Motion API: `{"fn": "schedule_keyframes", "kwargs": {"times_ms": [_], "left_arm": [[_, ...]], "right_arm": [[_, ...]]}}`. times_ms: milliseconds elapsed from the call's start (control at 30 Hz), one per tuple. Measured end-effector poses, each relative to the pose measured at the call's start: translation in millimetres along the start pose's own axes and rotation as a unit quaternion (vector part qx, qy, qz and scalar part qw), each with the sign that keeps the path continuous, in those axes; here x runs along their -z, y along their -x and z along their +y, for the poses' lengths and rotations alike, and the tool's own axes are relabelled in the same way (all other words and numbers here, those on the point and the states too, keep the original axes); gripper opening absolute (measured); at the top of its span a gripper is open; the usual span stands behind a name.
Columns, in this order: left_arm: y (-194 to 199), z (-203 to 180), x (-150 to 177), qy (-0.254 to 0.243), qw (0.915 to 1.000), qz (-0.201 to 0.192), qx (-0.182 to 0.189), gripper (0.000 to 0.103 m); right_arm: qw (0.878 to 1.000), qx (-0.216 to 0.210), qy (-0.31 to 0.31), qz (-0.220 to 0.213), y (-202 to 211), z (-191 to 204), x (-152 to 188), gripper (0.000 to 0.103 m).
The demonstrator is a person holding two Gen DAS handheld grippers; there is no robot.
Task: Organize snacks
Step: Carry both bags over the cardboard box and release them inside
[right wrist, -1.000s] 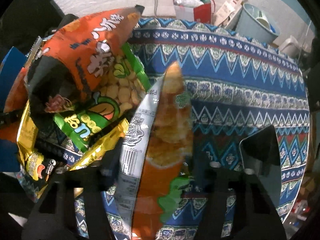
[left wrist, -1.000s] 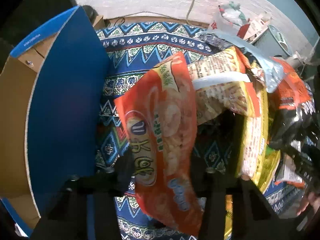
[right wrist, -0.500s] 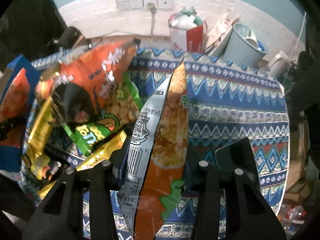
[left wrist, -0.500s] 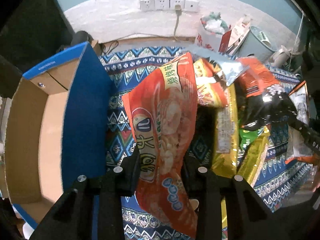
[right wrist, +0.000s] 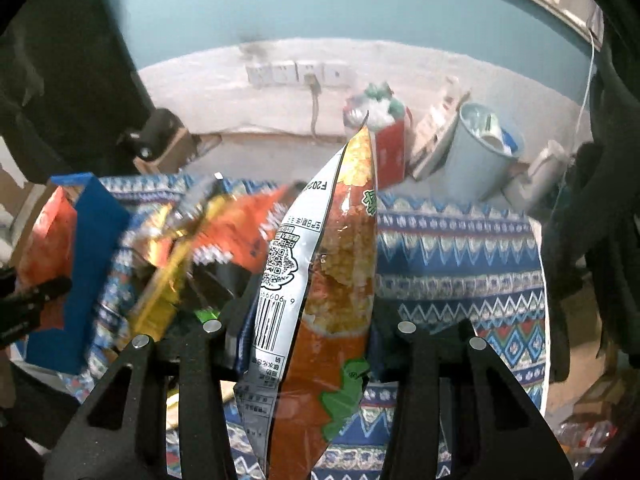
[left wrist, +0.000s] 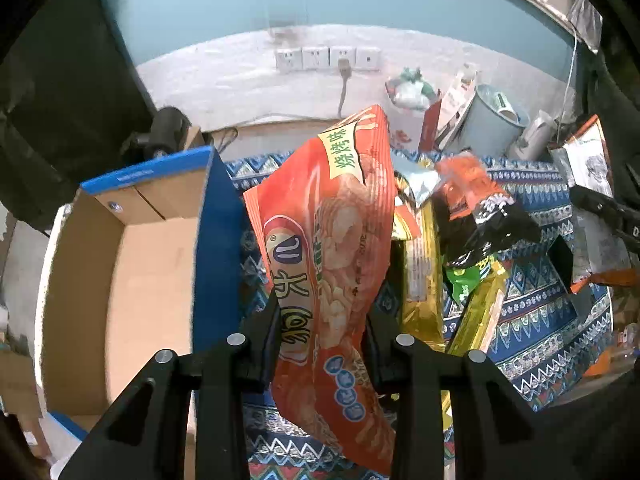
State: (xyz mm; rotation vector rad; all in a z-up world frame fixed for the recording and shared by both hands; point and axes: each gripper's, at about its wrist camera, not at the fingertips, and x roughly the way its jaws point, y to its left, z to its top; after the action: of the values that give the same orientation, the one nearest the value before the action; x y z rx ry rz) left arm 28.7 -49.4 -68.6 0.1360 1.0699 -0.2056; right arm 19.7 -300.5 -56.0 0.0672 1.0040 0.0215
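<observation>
We hold a red bag [left wrist: 324,264] tight in our left gripper [left wrist: 322,332] and an orange bag [right wrist: 336,292] tight in our right gripper [right wrist: 310,328], both lifted up high so they can go into the box [left wrist: 120,264] to the left.
</observation>
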Motion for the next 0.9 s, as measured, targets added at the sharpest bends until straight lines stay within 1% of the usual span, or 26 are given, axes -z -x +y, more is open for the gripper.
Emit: {"fn": "schedule_keyframes", "kwargs": {"times_ms": [100,333,600,900], "left_arm": [[10.0,5.9,-1.1,0.002,0.9999,-0.014,0.000,0.035],[29.7,23.3,-2.3,0.011,0.9991,-0.040,-0.005,0.035],[38.7,52.5,0.5,0.034,0.9983,-0.047,-0.008,0.035],[41.7,87.0,6.9,0.066,0.9967,-0.046,-0.012,0.035]], "right_arm": [[1.000,-0.011,0.006,-0.017,9.8,12.7,-6.6,0.043],[0.998,-0.037,0.020,-0.038,16.5,42.1,-20.5,0.043],[0.995,-0.070,0.045,-0.048,12.9,82.6,-37.4,0.043],[0.992,-0.098,0.071,-0.048,5.6,129.8,-47.3,0.043]]}}
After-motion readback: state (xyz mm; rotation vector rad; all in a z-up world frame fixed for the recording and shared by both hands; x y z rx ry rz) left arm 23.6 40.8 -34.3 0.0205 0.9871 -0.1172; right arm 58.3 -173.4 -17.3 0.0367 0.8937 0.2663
